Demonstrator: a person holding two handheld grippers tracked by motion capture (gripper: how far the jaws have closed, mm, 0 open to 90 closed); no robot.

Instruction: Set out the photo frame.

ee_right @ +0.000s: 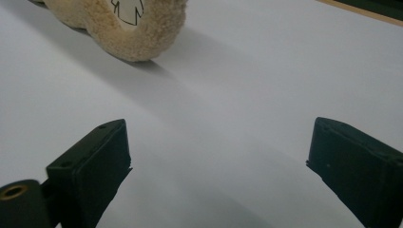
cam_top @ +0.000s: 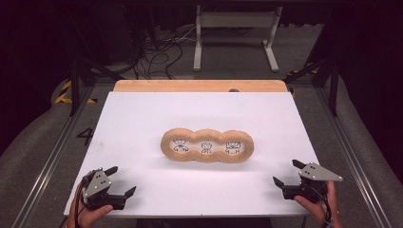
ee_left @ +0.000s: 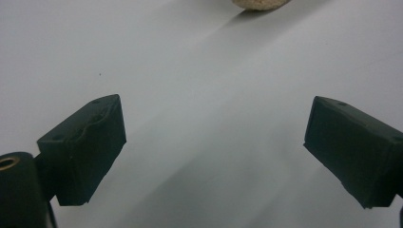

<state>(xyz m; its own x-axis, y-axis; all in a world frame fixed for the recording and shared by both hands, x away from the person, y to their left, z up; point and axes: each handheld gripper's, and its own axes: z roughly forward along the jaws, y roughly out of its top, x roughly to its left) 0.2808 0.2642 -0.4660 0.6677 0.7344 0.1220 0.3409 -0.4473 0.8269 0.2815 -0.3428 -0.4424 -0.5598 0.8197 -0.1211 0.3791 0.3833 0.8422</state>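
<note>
Plush ring [cam_top: 207, 145] with 3 openings lies at centre frame on the white board [cam_top: 142, 118], each opening showing a small drawing too fine to read; left gripper [cam_top: 120, 181] at lower left and right gripper [cam_top: 287, 173] at lower right both gape, empty, well apart from it; nothing between.

Object: tan fleecy three-ring frame [cam_top: 207, 146], one piece of three joined loops in a row.
Openings: three, each showing a small black line drawing on white.
Pose: flat, long axis left-right.
Location: centre of white table top [cam_top: 142, 114].
Contact: none, untouched.
</note>
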